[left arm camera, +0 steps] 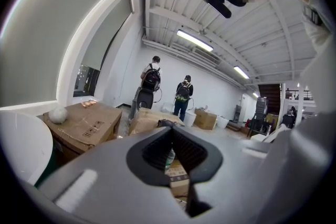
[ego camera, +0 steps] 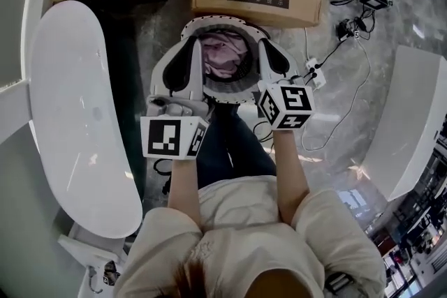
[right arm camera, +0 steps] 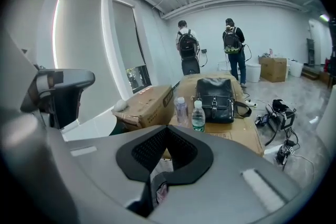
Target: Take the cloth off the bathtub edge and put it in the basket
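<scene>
Closest under my head camera is the operator's pale shirt [ego camera: 244, 234], with both forearms reaching forward. The left gripper [left arm camera: 172, 128] has its jaws pressed together at the tips with nothing between them. The right gripper [right arm camera: 165, 129] is the same, tips meeting and empty. In the head view the two tools sit side by side over the basket [ego camera: 223, 23], one at each side of its white, dotted rim.

The cloth [ego camera: 225, 56] lies inside that basket, well apart from the white bathtub [ego camera: 77, 115] at the left, whose edge shows bare. It is pale pink with a lilac cast, crumpled into soft folds and bunched toward the middle against the basket's darker inside. I catch a sliver of the same pink through the gap below the right tool's pads. Neither tool touches it.
</scene>
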A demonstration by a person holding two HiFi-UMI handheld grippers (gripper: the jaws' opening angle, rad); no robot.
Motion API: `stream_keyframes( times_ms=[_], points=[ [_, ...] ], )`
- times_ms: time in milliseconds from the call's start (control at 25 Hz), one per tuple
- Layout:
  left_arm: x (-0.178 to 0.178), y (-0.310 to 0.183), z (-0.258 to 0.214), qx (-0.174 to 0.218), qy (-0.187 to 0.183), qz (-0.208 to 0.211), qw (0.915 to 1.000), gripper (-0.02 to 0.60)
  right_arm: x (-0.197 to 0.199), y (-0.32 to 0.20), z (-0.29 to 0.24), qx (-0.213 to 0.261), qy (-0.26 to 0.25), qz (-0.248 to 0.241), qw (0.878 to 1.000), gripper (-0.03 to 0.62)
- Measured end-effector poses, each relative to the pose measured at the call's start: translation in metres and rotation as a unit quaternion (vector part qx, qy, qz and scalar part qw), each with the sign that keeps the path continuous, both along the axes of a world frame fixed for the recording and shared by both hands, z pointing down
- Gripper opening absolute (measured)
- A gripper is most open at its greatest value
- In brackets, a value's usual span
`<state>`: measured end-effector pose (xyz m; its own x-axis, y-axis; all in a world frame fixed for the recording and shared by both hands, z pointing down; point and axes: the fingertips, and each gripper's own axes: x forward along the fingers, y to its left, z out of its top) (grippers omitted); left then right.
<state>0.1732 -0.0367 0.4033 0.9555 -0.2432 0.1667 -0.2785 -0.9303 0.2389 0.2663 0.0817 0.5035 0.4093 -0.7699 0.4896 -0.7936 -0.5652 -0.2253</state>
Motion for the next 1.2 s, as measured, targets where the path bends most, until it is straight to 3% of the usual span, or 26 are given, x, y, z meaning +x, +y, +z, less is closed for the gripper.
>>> stream_keyframes(
  times_ms=[240,600,880,1200],
  points=[
    [-0.011,0.002,-0.053,0.001,0.023,0.007,0.9997,0.049,-0.003,0.006,-0.062,0.022,0.020,-0.020,0.999,-0.003],
    [-0.041,0.007,-0.107,0.028,0.027,0.025,0.9989,0.049,-0.022,0.018,-0.134,0.054,0.048,-0.038,0.997,-0.003],
    [-0.057,0.007,-0.148,0.053,0.041,0.035,0.9971,0.049,-0.038,0.030,-0.183,0.089,0.065,-0.034,0.993,-0.003],
    [-0.070,0.022,-0.177,0.057,0.057,0.062,0.9948,0.049,-0.053,0.052,-0.215,0.108,0.074,-0.018,0.991,-0.003]
  ],
)
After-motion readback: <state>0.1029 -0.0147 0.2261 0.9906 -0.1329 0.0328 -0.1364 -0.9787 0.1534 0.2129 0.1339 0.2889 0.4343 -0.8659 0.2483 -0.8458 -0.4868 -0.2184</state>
